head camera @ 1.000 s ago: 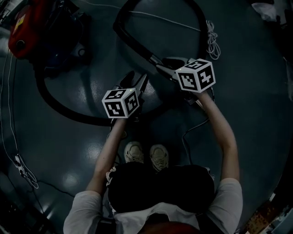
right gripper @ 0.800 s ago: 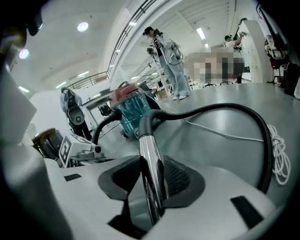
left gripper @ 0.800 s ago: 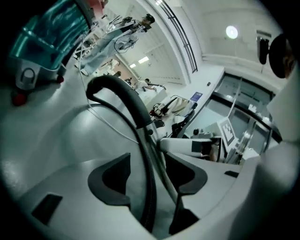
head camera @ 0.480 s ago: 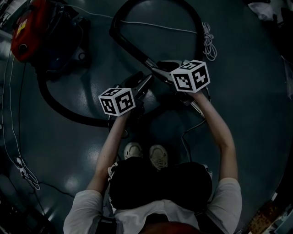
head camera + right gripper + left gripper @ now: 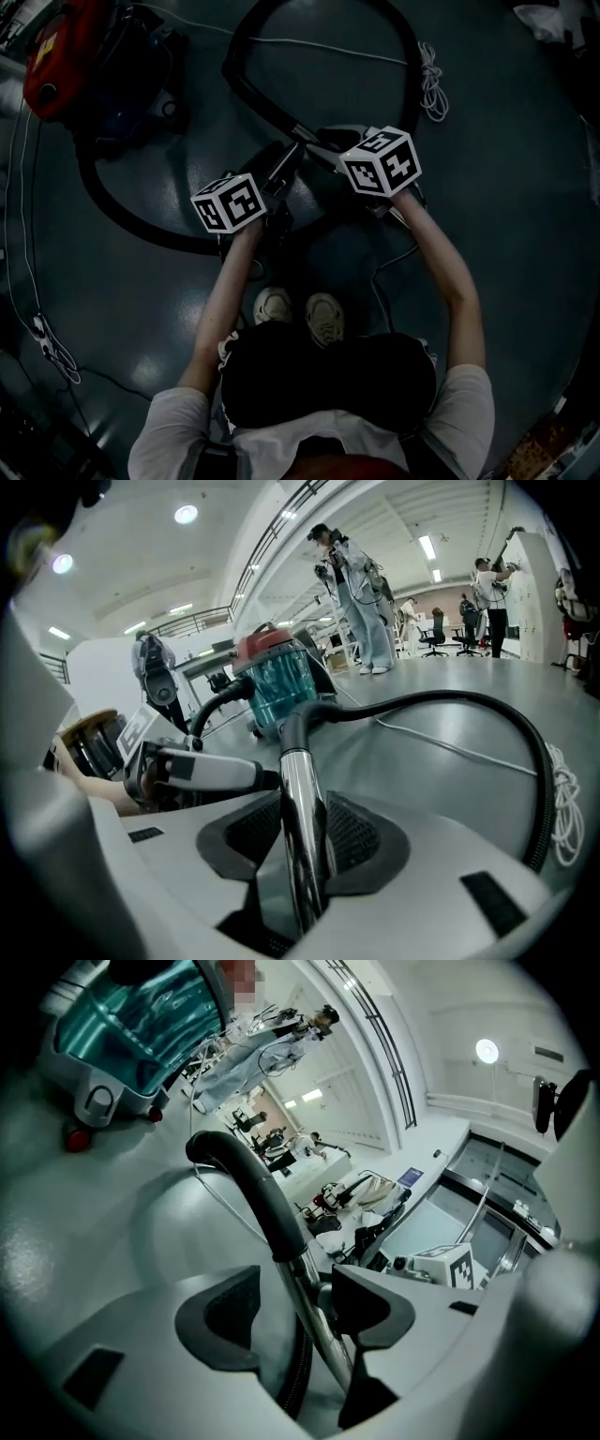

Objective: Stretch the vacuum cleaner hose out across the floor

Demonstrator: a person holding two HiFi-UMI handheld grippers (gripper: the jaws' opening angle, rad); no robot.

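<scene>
The right gripper (image 5: 300,841) clamps the chrome wand tube (image 5: 298,799), its jaws having just been closing on it; the left gripper (image 5: 295,1312) stands wide, the same tube running between its jaws near one pad and clear of the other; the black hose (image 5: 234,42) lies curled on the dark floor (image 5: 525,187), looping beyond both grippers and arcing round from the red vacuum canister (image 5: 61,56) on the left; a coiled white cord (image 5: 431,84) lies beside the loop.
</scene>
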